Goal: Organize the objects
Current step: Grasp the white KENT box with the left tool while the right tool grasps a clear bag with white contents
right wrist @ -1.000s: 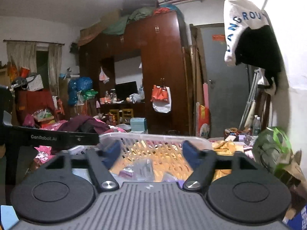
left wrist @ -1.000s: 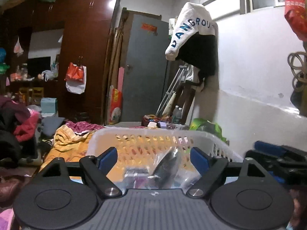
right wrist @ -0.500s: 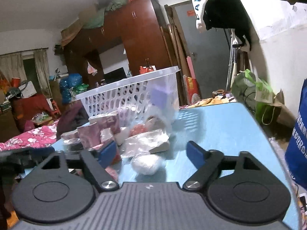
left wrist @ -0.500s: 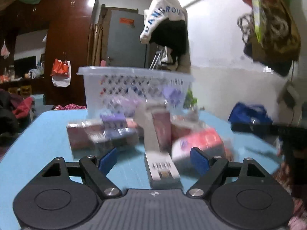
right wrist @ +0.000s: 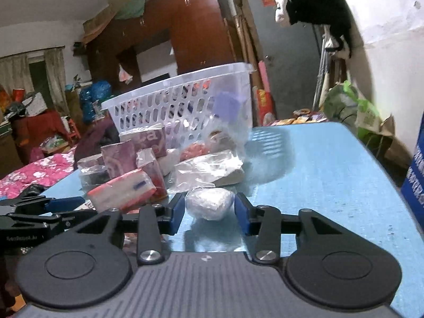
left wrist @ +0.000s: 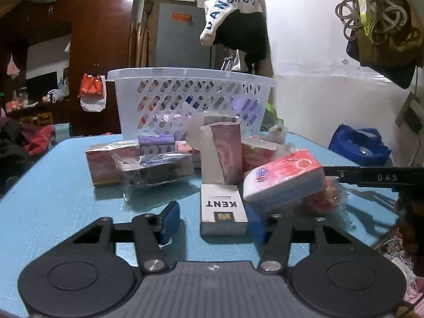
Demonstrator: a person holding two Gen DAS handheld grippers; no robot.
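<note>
A white plastic basket [left wrist: 185,100] stands at the far side of a blue table [left wrist: 53,190], with several packets inside. In front of it lies a heap of boxes and bags. My left gripper [left wrist: 212,221] is open low over the table; a white KENT box [left wrist: 222,209] lies between its fingers, close to the right one. A red and white tissue pack [left wrist: 285,180] lies just right of it. My right gripper [right wrist: 208,213] is open around a small clear-wrapped white bundle [right wrist: 209,202]. The basket [right wrist: 185,106] and tissue pack [right wrist: 122,192] show there too.
The other gripper's black arm [left wrist: 371,177] reaches in from the right in the left wrist view. A clear bag with a flat packet [right wrist: 209,169] lies behind the bundle. A maroon box [left wrist: 225,156] stands upright in the heap. The table edge is close at right [right wrist: 397,198].
Both grippers have come down from above the basket to table level in front of the heap. The KENT box and the wrapped bundle now sit between their open fingers.
</note>
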